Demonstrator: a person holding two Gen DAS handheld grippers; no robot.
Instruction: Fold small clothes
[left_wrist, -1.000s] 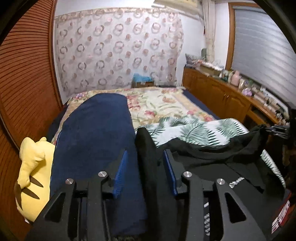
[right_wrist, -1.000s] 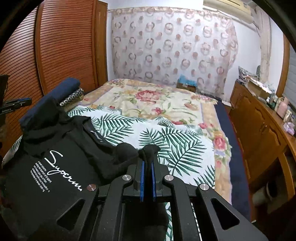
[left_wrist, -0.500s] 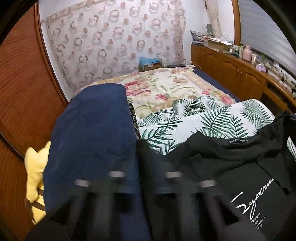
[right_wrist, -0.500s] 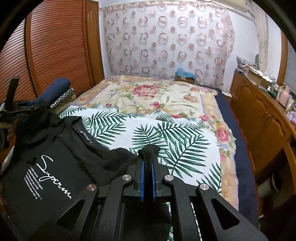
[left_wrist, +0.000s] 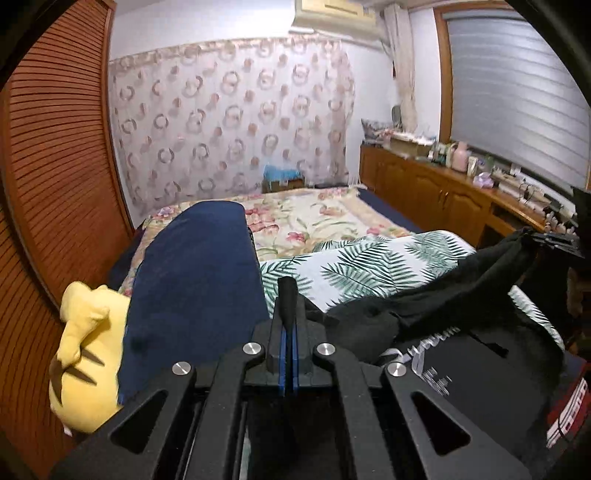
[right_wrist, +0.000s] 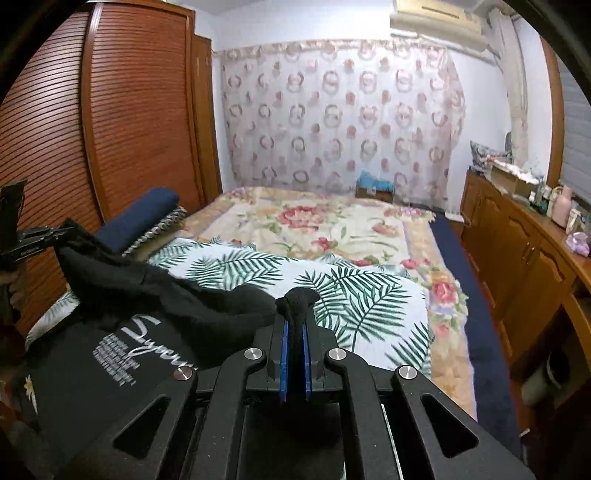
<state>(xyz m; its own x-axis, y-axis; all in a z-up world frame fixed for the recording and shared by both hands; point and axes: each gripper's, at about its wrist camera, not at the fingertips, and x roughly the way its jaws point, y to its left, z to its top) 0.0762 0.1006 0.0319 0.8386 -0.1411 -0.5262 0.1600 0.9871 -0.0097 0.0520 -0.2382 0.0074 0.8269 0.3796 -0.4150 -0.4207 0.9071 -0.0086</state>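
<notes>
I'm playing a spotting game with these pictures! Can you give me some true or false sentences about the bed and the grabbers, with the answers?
1. Both grabbers are pinching the black T-shirt. True: the left gripper and the right gripper are each shut on it.
2. The T-shirt has white writing. True.
3. The plush toy is green. False: it is yellow.
4. The T-shirt lies on a striped sheet. False: the sheet has green palm leaves.
5. A dark blue blanket lies beside the toy. True.

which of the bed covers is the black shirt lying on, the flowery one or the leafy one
The leafy one: the black shirt lies on the white cover with green palm leaves, nearest the camera. The cover with pink flowers lies farther back with nothing on it.
</notes>
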